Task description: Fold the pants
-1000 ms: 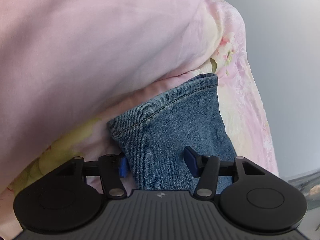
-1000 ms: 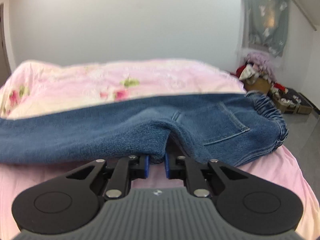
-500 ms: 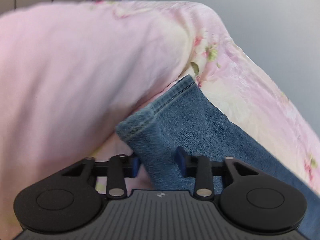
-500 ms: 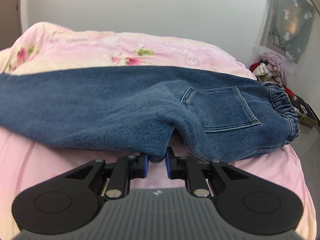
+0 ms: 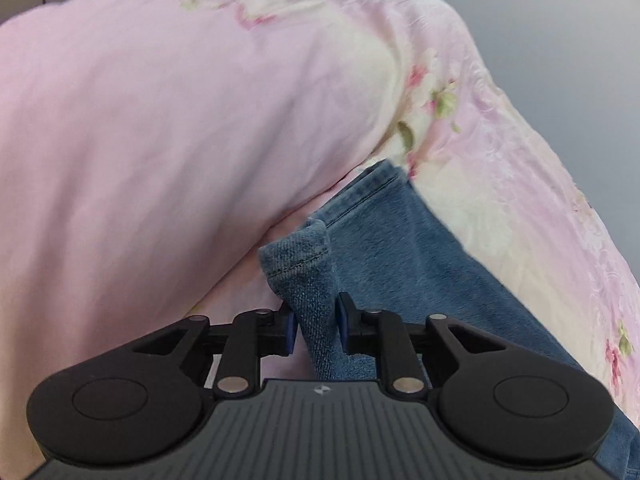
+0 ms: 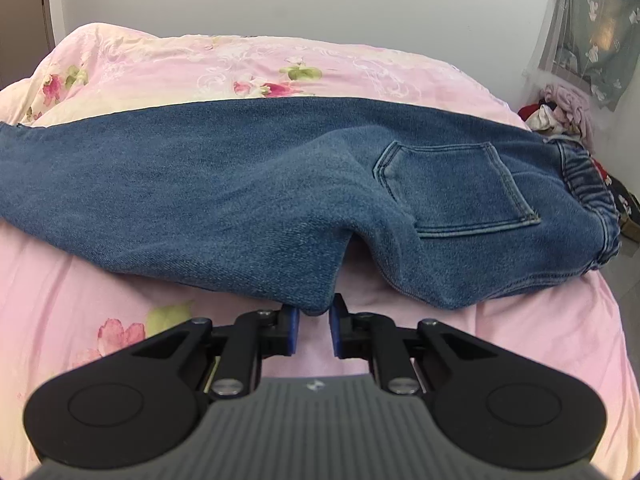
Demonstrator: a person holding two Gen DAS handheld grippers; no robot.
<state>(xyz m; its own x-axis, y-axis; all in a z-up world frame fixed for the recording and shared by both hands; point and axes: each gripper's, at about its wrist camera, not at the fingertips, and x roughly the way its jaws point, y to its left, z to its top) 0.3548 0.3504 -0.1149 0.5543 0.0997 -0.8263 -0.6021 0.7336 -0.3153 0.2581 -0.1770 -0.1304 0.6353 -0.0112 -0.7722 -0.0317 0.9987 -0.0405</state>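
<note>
Since 1 second ago, your left gripper (image 5: 314, 326) has narrowed from a wide straddle of the leg cuff (image 5: 298, 256) to a pinch: its 2 blue pads now press a bunched ridge of denim just below the hem, and the cuff has buckled upward between them. That grip looks chosen so you can carry the leg end over toward the waistband.

Moving right, the pants (image 6: 224, 184) lie across the pink floral bedspread (image 6: 500, 340), legs stacked and stretched out toward the left of the right wrist view, with the back pocket (image 6: 456, 188) facing up and the elastic waistband (image 6: 588, 188) at the far right near the bed's edge.

Your right gripper (image 6: 313, 330) sits at the crotch point, where the near edge of the denim dips down. Its pads are narrow, with the tip of the fabric dropping between them, but a gap shows on each side, so I cannot tell whether they actually bite. I judge it serves as an anchor, keeping the seat flat while the left end travels.

Lengthwise folding looks done; the crosswise fold is not yet made.
</note>
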